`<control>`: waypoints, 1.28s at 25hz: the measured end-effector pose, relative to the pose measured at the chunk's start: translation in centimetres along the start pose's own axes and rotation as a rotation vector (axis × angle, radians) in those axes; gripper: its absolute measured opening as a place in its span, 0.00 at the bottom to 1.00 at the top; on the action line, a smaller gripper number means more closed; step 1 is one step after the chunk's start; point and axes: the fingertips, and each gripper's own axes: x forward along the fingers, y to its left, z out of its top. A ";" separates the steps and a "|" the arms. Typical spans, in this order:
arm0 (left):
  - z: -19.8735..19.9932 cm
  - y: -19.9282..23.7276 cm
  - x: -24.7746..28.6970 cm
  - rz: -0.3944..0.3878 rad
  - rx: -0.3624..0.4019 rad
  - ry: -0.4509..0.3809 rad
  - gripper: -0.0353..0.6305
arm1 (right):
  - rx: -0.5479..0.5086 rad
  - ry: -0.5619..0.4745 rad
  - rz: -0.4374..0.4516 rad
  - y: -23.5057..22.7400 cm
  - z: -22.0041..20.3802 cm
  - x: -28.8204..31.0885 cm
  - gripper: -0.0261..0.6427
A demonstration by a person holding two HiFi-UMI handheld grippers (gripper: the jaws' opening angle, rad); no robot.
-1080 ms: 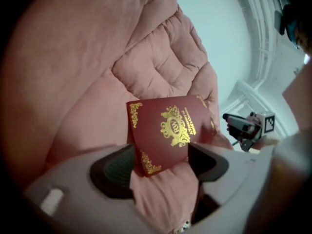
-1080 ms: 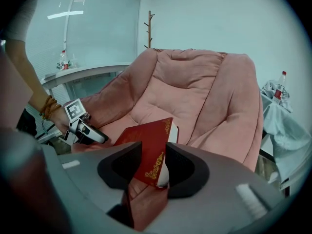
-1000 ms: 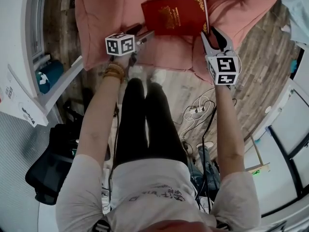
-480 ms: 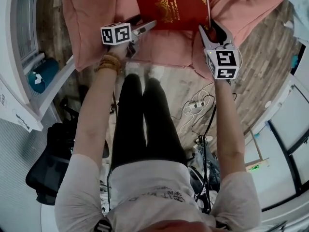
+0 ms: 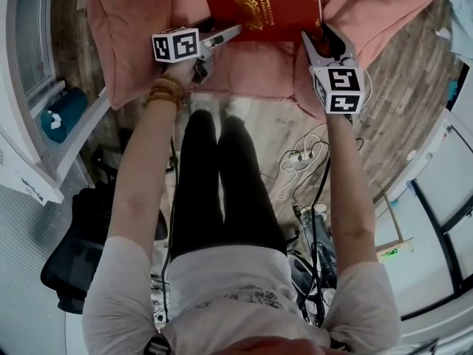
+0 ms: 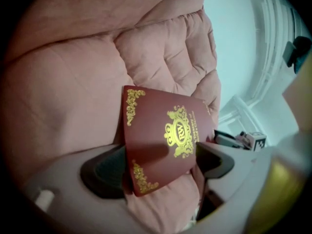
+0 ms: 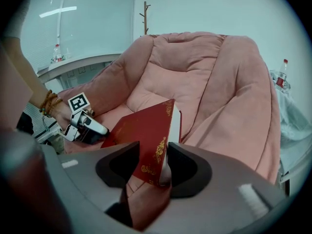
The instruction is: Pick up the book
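A dark red book [image 5: 266,6] with gold print lies on the seat of a pink cushioned armchair [image 5: 251,72]. My left gripper [image 5: 225,34] reaches its near left corner and my right gripper [image 5: 318,39] its near right corner. In the left gripper view the book [image 6: 165,145] has a corner between the jaws of the left gripper [image 6: 161,167], which are opening. In the right gripper view the book [image 7: 144,130] stands edge-on between the jaws of the right gripper [image 7: 153,165]. These are opening too, with a gap at one pad.
The person's legs [image 5: 222,183] stand right in front of the chair. Cables and a power strip [image 5: 299,165] lie on the wooden floor. A white ledge [image 5: 29,124] runs along the left. A bottle [image 7: 281,74] stands beyond the chair's right arm.
Both grippers and the book have moved further onto the chair seat and lower. Both pairs of jaws have spread wider around the book's corners.
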 end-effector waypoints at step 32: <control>12.6 -26.1 -14.9 -0.015 0.284 -0.261 0.71 | 0.047 -0.337 -0.102 0.1 19.0 -20.5 0.24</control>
